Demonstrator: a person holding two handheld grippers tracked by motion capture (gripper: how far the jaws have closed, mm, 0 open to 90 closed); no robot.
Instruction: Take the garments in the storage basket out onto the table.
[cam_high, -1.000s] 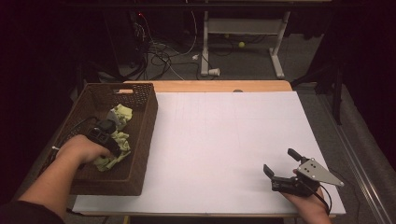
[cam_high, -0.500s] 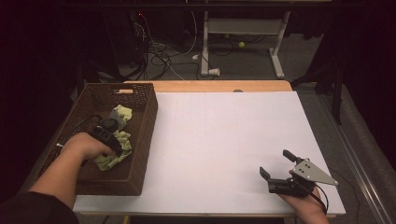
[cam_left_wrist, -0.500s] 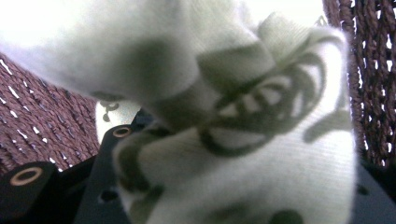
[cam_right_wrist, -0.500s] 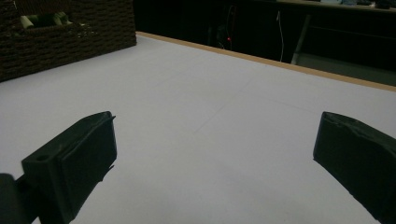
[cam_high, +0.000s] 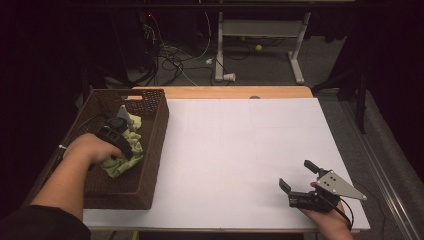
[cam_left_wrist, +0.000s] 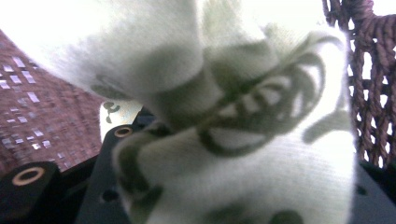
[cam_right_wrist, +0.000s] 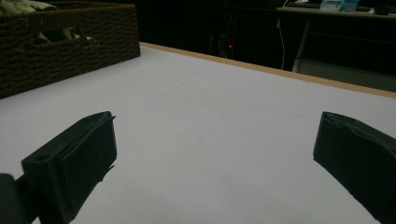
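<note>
One basket (cam_high: 150, 150), one green cloth (cam_high: 122, 160) inside, clamped by left gripper (cam_high: 119, 131). Right gripper (cam_high: 298, 176) released, near table (cam_high: 230, 145) front edge. Wide free surface between.

High view overhead facing forward, left gripper view pressed against cloth (cam_left_wrist: 243, 140), right gripper view low over table (cam_right_wrist: 210, 116), basket (cam_high: 150, 107) shared

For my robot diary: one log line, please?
left gripper: grips pale green cloth | brown woven basket: holds cloth | right gripper: open, idle
</note>
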